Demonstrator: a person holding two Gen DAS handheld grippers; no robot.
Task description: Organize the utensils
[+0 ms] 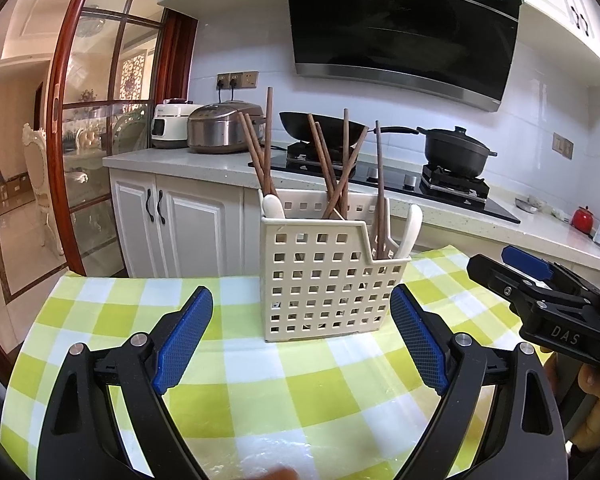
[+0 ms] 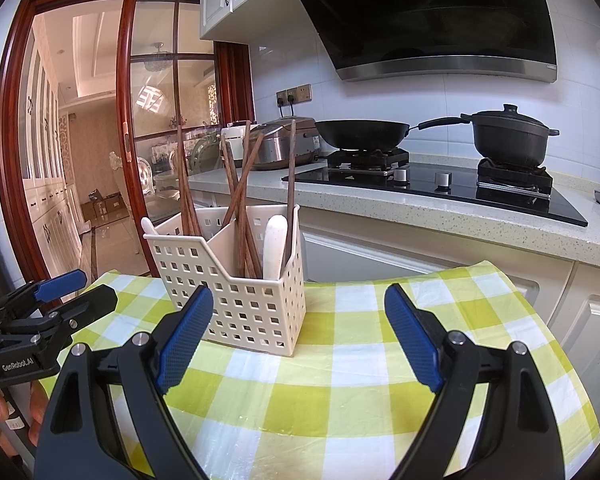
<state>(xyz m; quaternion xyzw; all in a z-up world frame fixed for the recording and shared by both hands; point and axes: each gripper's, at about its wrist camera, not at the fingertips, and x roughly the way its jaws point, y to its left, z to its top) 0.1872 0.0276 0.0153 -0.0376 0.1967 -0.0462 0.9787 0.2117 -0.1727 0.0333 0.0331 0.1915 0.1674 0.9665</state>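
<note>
A cream perforated utensil caddy (image 1: 324,288) (image 2: 244,304) stands on a table with a green-and-white checked cloth (image 1: 260,384) (image 2: 340,392). Several brown wooden chopsticks (image 1: 340,168) (image 2: 240,184) lean upright in it, and white spoons (image 1: 410,232) (image 2: 275,244) stand in its compartments. My left gripper (image 1: 302,336) is open just in front of the caddy, nothing between its blue pads. My right gripper (image 2: 298,336) is open too, the caddy ahead and left of its centre. Each gripper shows at the edge of the other's view: the right gripper (image 1: 516,268) and the left gripper (image 2: 72,288).
Behind the table runs a kitchen counter (image 1: 204,168) (image 2: 420,204) with a rice cooker (image 1: 220,128), a wok (image 2: 360,132) and a black lidded pot (image 2: 512,136) on the hob. A red jar (image 1: 583,218) sits at the right. A glass sliding door (image 2: 160,120) is on the left.
</note>
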